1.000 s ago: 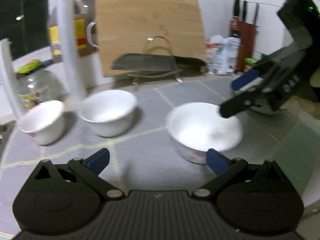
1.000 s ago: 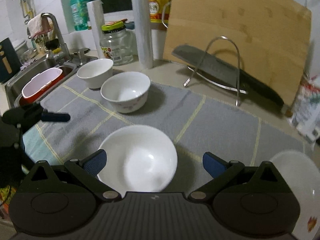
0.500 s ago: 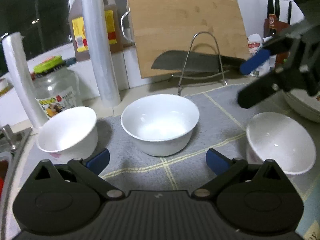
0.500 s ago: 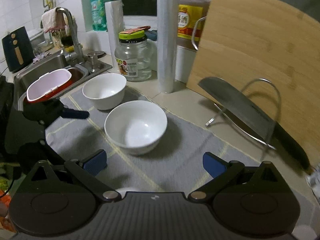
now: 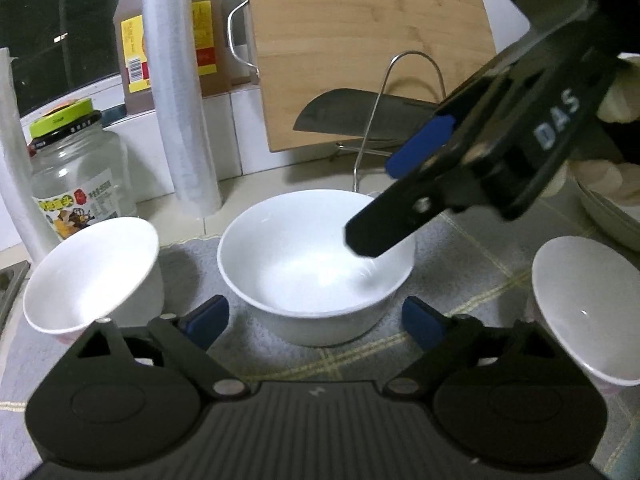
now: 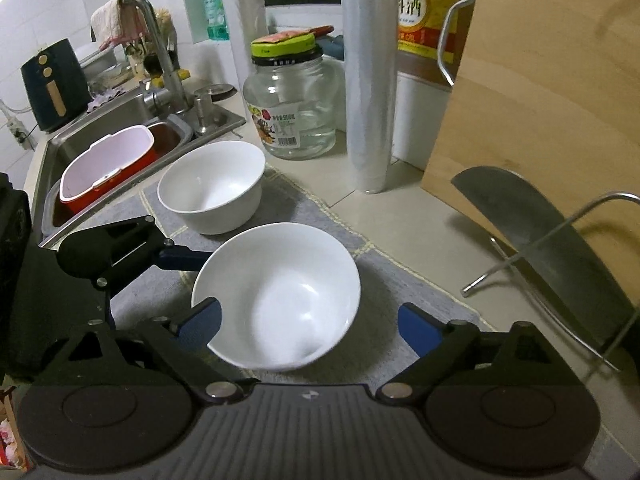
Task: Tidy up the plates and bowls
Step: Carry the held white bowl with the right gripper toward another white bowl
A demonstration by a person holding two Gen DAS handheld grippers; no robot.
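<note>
Three white bowls stand on a grey mat [image 5: 472, 264]. The middle bowl [image 5: 316, 264] is right in front of my open left gripper [image 5: 316, 320]; in the right wrist view this bowl [image 6: 276, 296] lies between the open fingers of my right gripper [image 6: 310, 324]. The right gripper reaches over the bowl's right rim in the left wrist view [image 5: 464, 168]. A smaller bowl [image 5: 92, 272] stands to the left, also seen in the right wrist view [image 6: 212, 192]. A third bowl [image 5: 588, 308] stands to the right. Both grippers hold nothing.
A glass jar [image 6: 292, 104], plastic-wrap roll [image 6: 368, 80], oil bottle [image 5: 168, 32] and wooden cutting board [image 5: 368, 48] line the back. A cleaver on a wire rack [image 6: 552, 240] is at right. A sink [image 6: 120, 160] with a red-and-white tub lies left. Stacked plates [image 5: 608, 204] are at far right.
Both grippers have moved left and closer to the middle bowl. The right gripper left the rightmost bowl and now brackets the middle one. The bowls have not moved.
</note>
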